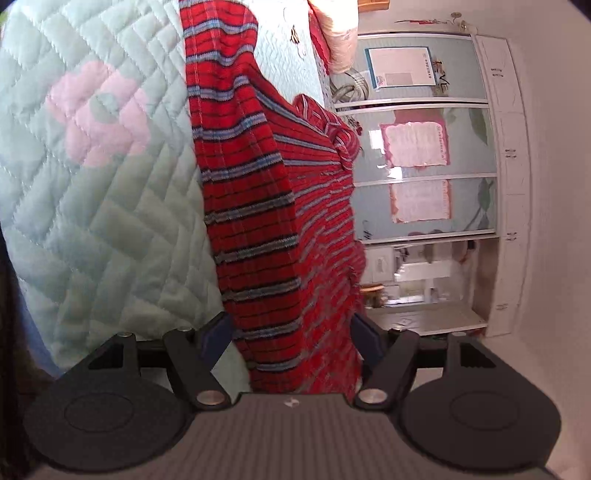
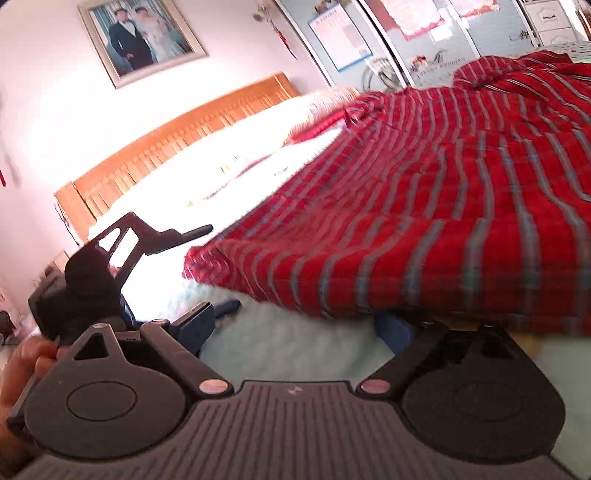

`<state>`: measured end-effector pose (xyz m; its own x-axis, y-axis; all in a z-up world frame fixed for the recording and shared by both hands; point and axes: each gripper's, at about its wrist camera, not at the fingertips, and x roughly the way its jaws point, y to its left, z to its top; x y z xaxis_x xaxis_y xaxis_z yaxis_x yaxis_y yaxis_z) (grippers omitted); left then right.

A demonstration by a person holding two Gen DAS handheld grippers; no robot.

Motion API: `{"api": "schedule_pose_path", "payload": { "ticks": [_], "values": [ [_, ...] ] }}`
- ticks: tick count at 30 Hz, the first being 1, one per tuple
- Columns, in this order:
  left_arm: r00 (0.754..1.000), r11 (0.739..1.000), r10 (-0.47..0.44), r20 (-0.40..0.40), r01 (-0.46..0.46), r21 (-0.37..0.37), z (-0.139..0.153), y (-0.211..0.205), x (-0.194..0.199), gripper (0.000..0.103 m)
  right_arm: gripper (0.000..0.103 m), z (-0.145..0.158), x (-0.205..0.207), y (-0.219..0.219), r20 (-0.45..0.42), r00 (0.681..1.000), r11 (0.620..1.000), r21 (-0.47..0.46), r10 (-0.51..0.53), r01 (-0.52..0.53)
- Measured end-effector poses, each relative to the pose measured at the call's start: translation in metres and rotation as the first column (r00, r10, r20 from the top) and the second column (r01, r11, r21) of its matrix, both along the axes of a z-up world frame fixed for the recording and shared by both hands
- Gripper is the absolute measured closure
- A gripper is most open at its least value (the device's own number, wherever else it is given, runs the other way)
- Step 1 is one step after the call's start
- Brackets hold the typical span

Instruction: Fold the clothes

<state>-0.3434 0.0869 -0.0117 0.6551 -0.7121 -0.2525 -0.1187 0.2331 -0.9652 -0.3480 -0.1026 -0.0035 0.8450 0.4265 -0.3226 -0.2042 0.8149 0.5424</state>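
Observation:
A red knit sweater (image 1: 258, 206) with blue and black stripes lies on a pale mint quilted bedspread (image 1: 103, 206). My left gripper (image 1: 291, 339) is open, its blue pads wide apart on either side of the sweater's near end. In the right wrist view the same sweater (image 2: 424, 206) spreads across the bed, blurred. My right gripper (image 2: 295, 325) is open at the sweater's near edge, and the cloth hangs over its right finger (image 2: 395, 328). The left gripper (image 2: 210, 269) shows at the left, held by a hand (image 2: 26, 362), its fingers around the sweater's corner.
A wooden headboard (image 2: 177, 144) and a framed photo (image 2: 142, 38) stand at the back wall. Pillows (image 1: 340, 33) lie at the head of the bed. Sliding wardrobe doors (image 1: 424, 166) with pasted papers run along the bed's far side.

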Motion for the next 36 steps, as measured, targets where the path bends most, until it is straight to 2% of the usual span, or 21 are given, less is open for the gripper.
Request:
{"api": "schedule_pose_path", "payload": {
  "ticks": [3, 5, 8, 11, 16, 22, 25, 26, 27, 29, 30, 31, 33, 35, 36],
  "values": [
    [1.000, 0.999, 0.003, -0.014, -0.003, -0.044, -0.003, 0.002, 0.000, 0.030, 0.012, -0.004, 0.018, 0.008, 0.033, 0.999, 0.997, 0.069, 0.012, -0.014],
    [1.000, 0.998, 0.004, -0.018, -0.005, -0.055, -0.005, 0.003, -0.001, 0.030, 0.026, -0.003, 0.024, 0.008, 0.039, 0.999, 0.991, 0.133, 0.026, -0.031],
    [1.000, 0.997, 0.005, -0.013, -0.005, -0.071, -0.006, 0.002, -0.004, 0.030, 0.028, 0.007, 0.018, -0.002, 0.074, 0.996, 0.963, 0.263, 0.040, -0.058],
    [1.000, 0.995, -0.006, 0.004, 0.007, -0.103, -0.009, -0.002, -0.004, 0.029, 0.028, 0.021, 0.009, -0.009, 0.122, 0.990, 0.938, 0.332, 0.066, -0.103],
    [0.999, 0.991, 0.008, 0.039, -0.003, -0.134, -0.012, -0.012, 0.007, 0.029, 0.028, 0.032, 0.010, -0.001, 0.145, 0.984, 0.937, 0.318, 0.102, -0.144],
    [0.997, 0.998, -0.031, 0.064, 0.034, -0.055, -0.002, -0.023, 0.023, 0.032, 0.028, 0.021, 0.023, 0.000, 0.087, 0.990, 0.951, 0.282, 0.109, -0.130],
    [0.995, 0.998, -0.063, 0.074, 0.061, 0.028, 0.008, -0.022, 0.026, 0.047, 0.027, 0.031, 0.007, -0.012, 0.064, 0.993, 0.979, 0.173, 0.096, -0.105],
    [0.994, 0.995, -0.076, 0.080, 0.070, 0.070, 0.010, -0.022, 0.027, 0.060, 0.027, 0.034, -0.001, -0.019, 0.046, 0.996, 0.988, 0.136, 0.074, -0.079],
    [0.992, 0.990, -0.089, 0.086, 0.079, 0.114, 0.012, -0.021, 0.027, 0.081, 0.027, 0.035, -0.008, -0.028, 0.023, 0.999, 0.993, 0.111, 0.040, -0.042],
    [0.988, 0.977, -0.119, 0.094, 0.100, 0.186, 0.015, -0.021, 0.027, 0.095, 0.027, 0.037, -0.036, -0.061, -0.041, 0.993, 0.989, 0.094, -0.108, 0.112],
    [0.987, 0.969, -0.129, 0.097, 0.105, 0.221, 0.017, -0.023, 0.027, 0.097, 0.027, 0.037, -0.053, -0.080, -0.069, 0.977, 0.974, 0.094, -0.202, 0.208],
    [0.985, 0.960, -0.139, 0.099, 0.110, 0.258, 0.019, -0.024, 0.027, 0.099, 0.027, 0.035, -0.071, -0.099, -0.108, 0.947, 0.945, 0.101, -0.301, 0.312],
    [0.983, 0.946, -0.153, 0.106, 0.115, 0.303, 0.023, -0.027, 0.027, 0.100, 0.026, 0.031, -0.105, -0.137, -0.190, 0.851, 0.851, 0.105, -0.490, 0.514],
    [0.983, 0.943, -0.155, 0.094, 0.119, 0.310, 0.021, -0.030, 0.029, 0.100, 0.026, 0.023, -0.133, -0.165, -0.257, 0.765, 0.770, 0.102, -0.591, 0.629],
    [0.985, 0.941, -0.154, 0.084, 0.120, 0.315, 0.020, -0.031, 0.031, 0.099, 0.026, 0.019, -0.142, -0.176, -0.274, 0.732, 0.736, 0.108, -0.624, 0.668]
  ]
}}
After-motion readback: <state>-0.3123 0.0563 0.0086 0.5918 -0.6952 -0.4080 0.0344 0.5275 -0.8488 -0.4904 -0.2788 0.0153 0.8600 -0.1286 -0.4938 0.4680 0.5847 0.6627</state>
